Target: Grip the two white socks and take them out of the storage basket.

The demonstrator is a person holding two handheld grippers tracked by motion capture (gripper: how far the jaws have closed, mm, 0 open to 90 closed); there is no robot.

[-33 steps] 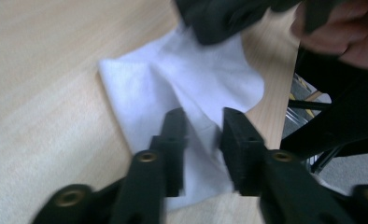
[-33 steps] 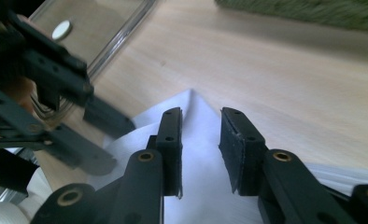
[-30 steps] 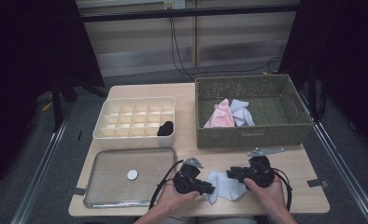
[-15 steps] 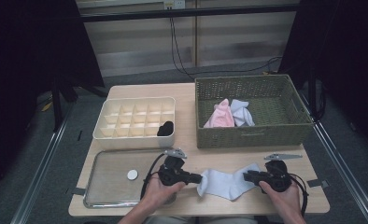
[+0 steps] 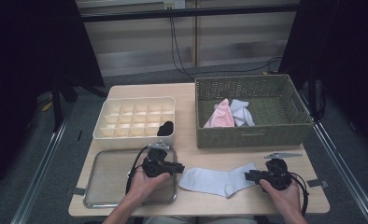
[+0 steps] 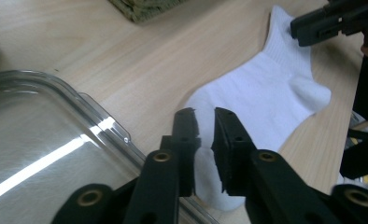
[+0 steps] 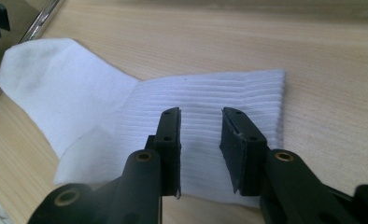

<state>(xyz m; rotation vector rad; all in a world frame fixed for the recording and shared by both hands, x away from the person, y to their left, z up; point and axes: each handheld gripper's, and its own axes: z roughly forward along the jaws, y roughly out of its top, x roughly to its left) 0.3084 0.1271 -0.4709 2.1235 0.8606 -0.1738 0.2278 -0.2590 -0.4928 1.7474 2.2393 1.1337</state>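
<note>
The white sock point(image 5: 218, 180) lies flat on the worktop point(image 5: 201, 154). The left gripper point(image 6: 204, 122) has just been opening; its fingers stand a little apart at the toe. The right gripper point(image 7: 200, 122) hangs half open over the cuff, holding nothing. Next, pinch both ends gently. The clear tray point(image 5: 98, 186) sits just beside; the basket point(image 5: 252, 135) is behind.

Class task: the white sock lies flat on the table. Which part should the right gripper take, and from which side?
Probably the ribbed cuff of the white sock. It lies flat and straight-edged, nearest the right gripper, so come from the sock's right end, one jaw sliding under the edge.
</note>
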